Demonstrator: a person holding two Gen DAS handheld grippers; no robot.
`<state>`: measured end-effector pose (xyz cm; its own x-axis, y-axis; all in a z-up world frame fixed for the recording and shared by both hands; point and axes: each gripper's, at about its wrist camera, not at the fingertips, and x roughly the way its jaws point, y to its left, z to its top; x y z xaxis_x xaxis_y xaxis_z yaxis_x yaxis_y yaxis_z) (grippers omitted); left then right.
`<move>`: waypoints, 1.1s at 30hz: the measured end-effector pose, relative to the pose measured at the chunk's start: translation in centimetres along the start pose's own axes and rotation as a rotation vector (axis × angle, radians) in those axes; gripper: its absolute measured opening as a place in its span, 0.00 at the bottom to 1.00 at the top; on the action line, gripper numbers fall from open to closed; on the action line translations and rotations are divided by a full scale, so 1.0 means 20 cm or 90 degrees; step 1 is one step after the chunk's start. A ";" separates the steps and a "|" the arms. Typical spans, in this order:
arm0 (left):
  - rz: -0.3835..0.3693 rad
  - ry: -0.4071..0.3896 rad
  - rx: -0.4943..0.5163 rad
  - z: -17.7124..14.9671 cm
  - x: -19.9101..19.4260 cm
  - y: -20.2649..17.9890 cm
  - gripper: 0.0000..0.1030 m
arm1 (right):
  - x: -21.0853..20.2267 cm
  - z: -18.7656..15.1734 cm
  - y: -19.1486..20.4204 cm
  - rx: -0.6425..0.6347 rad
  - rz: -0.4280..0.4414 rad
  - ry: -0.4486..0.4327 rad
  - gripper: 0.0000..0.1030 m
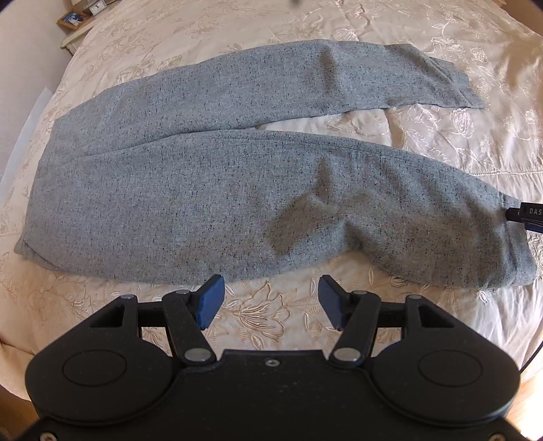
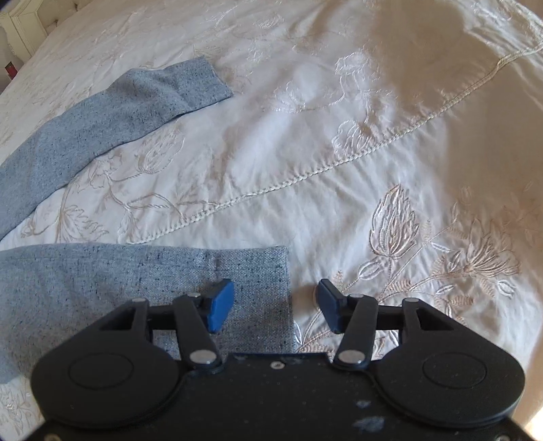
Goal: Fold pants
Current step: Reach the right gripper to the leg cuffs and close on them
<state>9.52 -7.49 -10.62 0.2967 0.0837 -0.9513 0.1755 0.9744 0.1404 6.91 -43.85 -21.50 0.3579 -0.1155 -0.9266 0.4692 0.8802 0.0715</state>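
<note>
Grey speckled pants [image 1: 203,203] lie flat on a cream embroidered bedspread [image 1: 441,142], waist at the left, both legs running right and spread apart. My left gripper [image 1: 271,302] is open over bare bedspread, just short of the near leg's lower edge, with nothing between its fingers. My right gripper [image 2: 275,305] points down at the near leg's cuff [image 2: 258,271]. Its jaws stand apart across the hem edge, left finger [image 2: 220,305] over the cloth and right finger [image 2: 331,305] over the bedspread. The far leg [image 2: 135,101] lies at the upper left. The right gripper [image 1: 529,217] also shows at that cuff in the left wrist view.
A bedside table with a framed picture [image 1: 73,20] stands beyond the bed's far left corner. Pale furniture [image 2: 20,27] shows at the top left of the right wrist view. A stitched seam [image 2: 305,176] crosses the bedspread diagonally. Floor [image 1: 532,383] shows past the bed's near right edge.
</note>
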 end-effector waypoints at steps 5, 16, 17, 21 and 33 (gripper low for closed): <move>0.011 0.009 -0.021 0.01 -0.01 -0.05 0.62 | 0.00 0.03 0.01 -0.045 0.046 0.022 0.06; 0.017 0.007 -0.045 0.04 -0.04 -0.10 0.62 | 0.06 0.32 0.04 -0.118 0.005 -0.028 0.14; 0.018 0.005 -0.046 0.03 -0.04 -0.10 0.62 | 0.04 0.31 0.03 -0.118 -0.015 -0.034 0.20; 0.022 0.011 -0.054 0.01 -0.04 -0.09 0.62 | -0.11 0.16 -0.10 -0.063 0.027 -0.028 0.29; 0.030 0.021 -0.048 -0.04 -0.06 -0.13 0.62 | -0.14 -0.20 -0.20 -0.078 0.058 0.007 0.29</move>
<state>7.91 -9.97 -10.04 0.2718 0.1346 -0.9529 0.0906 0.9822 0.1646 0.89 -45.20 -20.70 0.3854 -0.0283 -0.9223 0.3324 0.9367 0.1102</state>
